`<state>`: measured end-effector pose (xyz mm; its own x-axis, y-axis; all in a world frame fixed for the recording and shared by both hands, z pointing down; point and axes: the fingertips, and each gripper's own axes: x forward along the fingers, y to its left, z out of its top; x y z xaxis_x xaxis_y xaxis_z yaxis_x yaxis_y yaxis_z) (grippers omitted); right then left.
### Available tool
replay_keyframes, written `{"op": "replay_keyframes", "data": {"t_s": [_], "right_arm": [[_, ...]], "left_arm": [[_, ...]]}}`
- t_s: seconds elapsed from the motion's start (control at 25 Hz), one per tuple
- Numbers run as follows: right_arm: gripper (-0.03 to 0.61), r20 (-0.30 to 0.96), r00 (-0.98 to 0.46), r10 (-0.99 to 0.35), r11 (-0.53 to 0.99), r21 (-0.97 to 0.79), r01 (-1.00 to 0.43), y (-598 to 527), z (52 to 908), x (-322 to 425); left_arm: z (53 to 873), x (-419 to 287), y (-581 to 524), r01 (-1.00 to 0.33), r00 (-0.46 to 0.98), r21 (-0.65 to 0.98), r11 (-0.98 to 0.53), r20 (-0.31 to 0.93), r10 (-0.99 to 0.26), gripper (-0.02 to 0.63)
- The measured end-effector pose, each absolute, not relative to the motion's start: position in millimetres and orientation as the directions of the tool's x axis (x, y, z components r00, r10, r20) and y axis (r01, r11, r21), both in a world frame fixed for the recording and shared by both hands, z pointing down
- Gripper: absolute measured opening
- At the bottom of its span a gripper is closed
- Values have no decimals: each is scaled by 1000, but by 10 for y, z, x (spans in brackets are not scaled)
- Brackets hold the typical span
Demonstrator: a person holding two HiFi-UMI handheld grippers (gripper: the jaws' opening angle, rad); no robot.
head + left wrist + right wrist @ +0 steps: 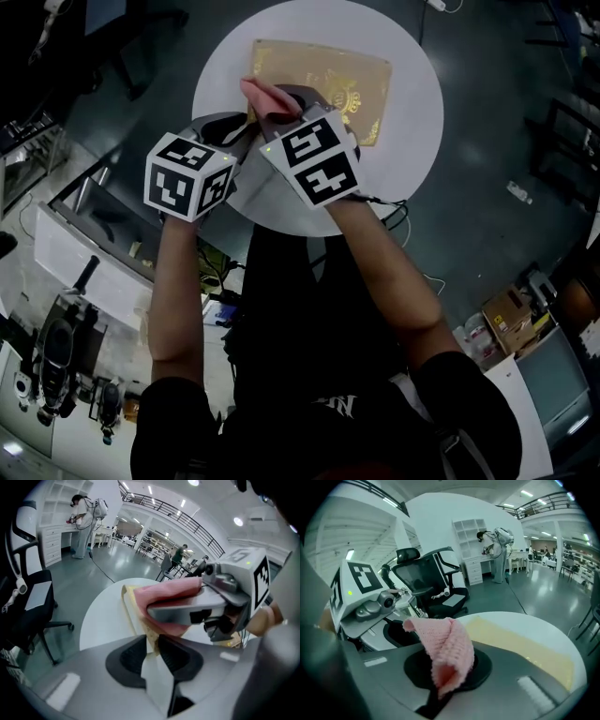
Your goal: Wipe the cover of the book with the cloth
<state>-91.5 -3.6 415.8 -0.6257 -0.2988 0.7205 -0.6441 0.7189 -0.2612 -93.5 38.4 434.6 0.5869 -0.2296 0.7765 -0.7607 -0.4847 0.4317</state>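
head view dim and dark; gripper views brighter under ceiling lights (193,483), fisheye-bent, soft at the edges.

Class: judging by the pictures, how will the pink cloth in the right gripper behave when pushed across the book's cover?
Probably floppy: the cloth folds and curls over itself in the right gripper, keeping no shape. Likely light, since a small pinch holds it all. Its knitted texture should drag rather than slide on the book, so it may bunch.
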Motion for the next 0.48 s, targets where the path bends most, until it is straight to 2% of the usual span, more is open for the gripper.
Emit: {"op": "replay_keyframes", "data": {"t_s": [0.28, 0.48], "right_arm": [[9, 762, -570, -306, 762, -163, -627, -20, 4273, -1038], [9, 761, -571, -306, 749, -177, -638, -40, 4288, -935]], "left_arm": [[4376, -985, 390, -759, 582, 424, -494, 781, -225, 86], [4380, -985, 374, -757, 579, 420, -500, 786, -216, 87]]}}
